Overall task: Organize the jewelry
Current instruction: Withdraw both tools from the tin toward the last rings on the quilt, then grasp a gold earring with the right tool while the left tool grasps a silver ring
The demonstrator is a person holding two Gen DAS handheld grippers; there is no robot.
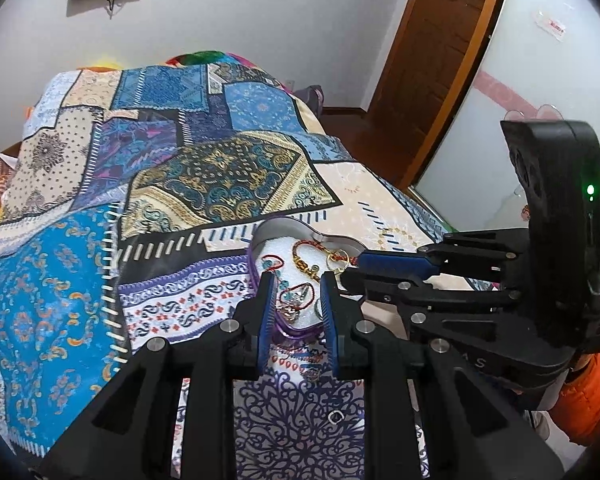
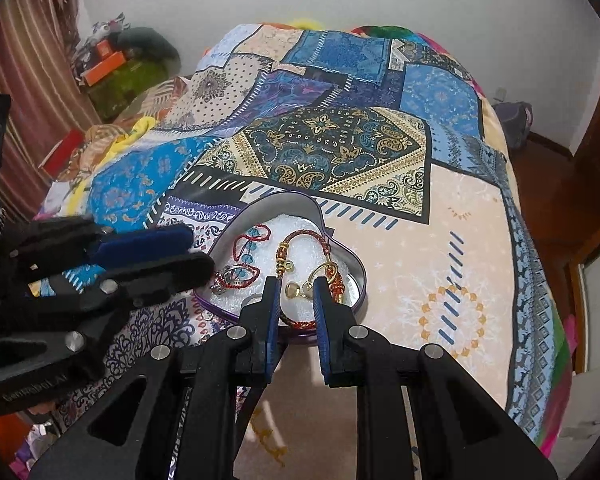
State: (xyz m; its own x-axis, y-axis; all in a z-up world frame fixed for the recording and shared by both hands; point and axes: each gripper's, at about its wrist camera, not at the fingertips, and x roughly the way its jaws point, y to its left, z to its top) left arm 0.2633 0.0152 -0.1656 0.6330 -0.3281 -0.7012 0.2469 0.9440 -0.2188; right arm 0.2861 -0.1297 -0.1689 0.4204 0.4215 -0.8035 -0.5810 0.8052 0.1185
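Observation:
A heart-shaped purple tin [image 1: 260,236] [image 2: 352,256] with white foam lining lies on the bed. In it are a red-and-gold braided bracelet [image 2: 308,236] [image 1: 308,246], a thin red cord bracelet with blue beads [image 2: 252,240] [image 1: 271,261], a red beaded piece with a silver ring [image 2: 236,274] [image 1: 296,298] and small gold pieces [image 2: 296,290]. My left gripper [image 1: 298,292] [image 2: 172,252] is open over the tin's near left part. My right gripper [image 2: 296,290] [image 1: 354,266] is open over the tin's near right part, around the gold pieces. Neither holds anything.
A patchwork bedspread [image 1: 220,176] [image 2: 332,148] covers the bed. A small silver ring [image 1: 334,417] lies on the spread near me, outside the tin. A wooden door [image 1: 432,60] stands right; boxes and clutter [image 2: 108,64] lie left of the bed.

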